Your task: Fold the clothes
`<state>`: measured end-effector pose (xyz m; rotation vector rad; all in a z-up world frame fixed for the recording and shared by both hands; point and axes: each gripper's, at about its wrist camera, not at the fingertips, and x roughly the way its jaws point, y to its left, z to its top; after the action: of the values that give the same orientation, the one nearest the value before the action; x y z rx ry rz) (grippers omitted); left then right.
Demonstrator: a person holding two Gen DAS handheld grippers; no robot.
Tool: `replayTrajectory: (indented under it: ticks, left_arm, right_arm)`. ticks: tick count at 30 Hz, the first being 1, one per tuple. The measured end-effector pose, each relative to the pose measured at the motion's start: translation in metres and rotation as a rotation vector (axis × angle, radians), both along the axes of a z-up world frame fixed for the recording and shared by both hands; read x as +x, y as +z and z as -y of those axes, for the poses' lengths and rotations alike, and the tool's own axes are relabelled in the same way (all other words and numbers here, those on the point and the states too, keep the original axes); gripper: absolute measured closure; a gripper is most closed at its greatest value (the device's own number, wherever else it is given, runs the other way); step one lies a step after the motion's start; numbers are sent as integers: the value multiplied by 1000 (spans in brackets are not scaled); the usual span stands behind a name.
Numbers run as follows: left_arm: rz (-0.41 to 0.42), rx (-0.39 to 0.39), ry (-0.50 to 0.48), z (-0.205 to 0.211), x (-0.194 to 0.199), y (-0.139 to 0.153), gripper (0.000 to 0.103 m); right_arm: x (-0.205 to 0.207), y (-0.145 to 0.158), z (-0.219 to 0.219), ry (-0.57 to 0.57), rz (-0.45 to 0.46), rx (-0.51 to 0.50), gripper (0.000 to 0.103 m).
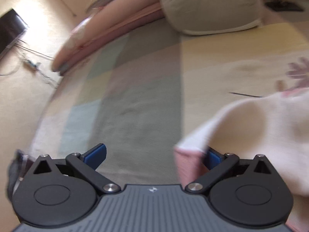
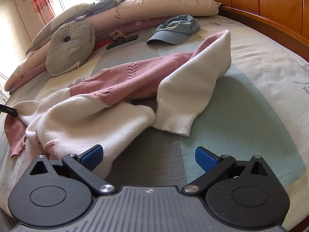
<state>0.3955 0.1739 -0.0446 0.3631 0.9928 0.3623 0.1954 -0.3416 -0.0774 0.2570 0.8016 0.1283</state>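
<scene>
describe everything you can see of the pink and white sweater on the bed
The sweater looks like soft fuzzy knit, pink across the upper body and white on the sleeves and lower part. It lies crumpled and unfolded on the bed sheet. One white sleeve bends over, its ribbed cuff resting on the sheet. A pink wavy-edged part lies at the left. The right gripper is open in front of it, the left finger at its white edge. The left gripper is open beside another part.

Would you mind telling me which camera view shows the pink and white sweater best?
The right wrist view. There the sweater lies crumpled across the bed, both white sleeves and the pink body sharp and almost wholly in frame. The left wrist view shows only a blurred white and pink edge of it at the right, beside the open left tool.
</scene>
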Motion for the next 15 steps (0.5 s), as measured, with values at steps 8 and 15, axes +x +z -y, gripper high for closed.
replayTrajectory:
  ticks: [8,15]
  left_arm:
    - [8,-98,-123,47,-58,5,1]
    - [36,-270,-191,67,-77,-16,1]
  right_arm:
    - [-13,11,-10,30,19,17,0]
    - [-26,21,-13,32,38,8,0]
